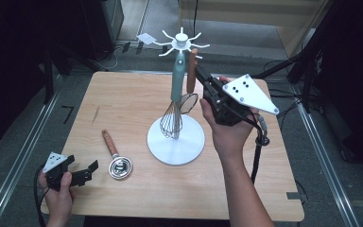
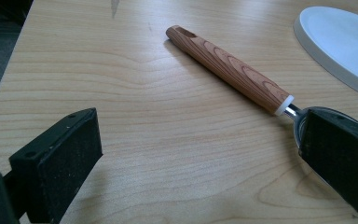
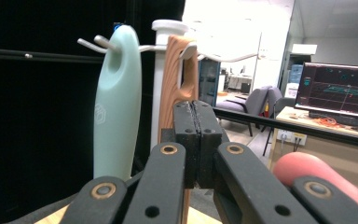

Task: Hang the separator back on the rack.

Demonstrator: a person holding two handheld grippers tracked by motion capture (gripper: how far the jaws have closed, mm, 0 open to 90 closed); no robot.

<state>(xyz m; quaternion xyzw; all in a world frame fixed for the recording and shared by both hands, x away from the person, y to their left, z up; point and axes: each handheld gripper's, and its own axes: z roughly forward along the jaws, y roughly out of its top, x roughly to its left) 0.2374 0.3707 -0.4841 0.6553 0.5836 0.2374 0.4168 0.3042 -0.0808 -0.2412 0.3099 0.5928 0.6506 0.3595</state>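
A white utensil rack (image 1: pixel 181 43) stands mid-table on a round base (image 1: pixel 189 146). From its hooks hang a teal-handled whisk (image 1: pixel 176 82) and a wood-handled strainer (image 1: pixel 191 71). My right gripper (image 1: pixel 200 72) is raised beside the strainer's handle. In the right gripper view its jaws (image 3: pixel 196 116) are pressed shut against each other, just in front of the wooden handle (image 3: pixel 175 70), with the teal handle (image 3: pixel 116 93) to its left. A wood-handled metal ladle (image 1: pixel 116 156) lies flat on the table. My left gripper (image 1: pixel 82 174) rests open at the near left, its far jaw over the ladle's bowl (image 2: pixel 303 116).
The light wooden table (image 1: pixel 137 94) has a small dark scratch (image 1: pixel 95 115) at its left. Black stands and cables (image 1: pixel 307 71) surround the table on the floor. The rack's base (image 2: pixel 340 42) lies close to the ladle.
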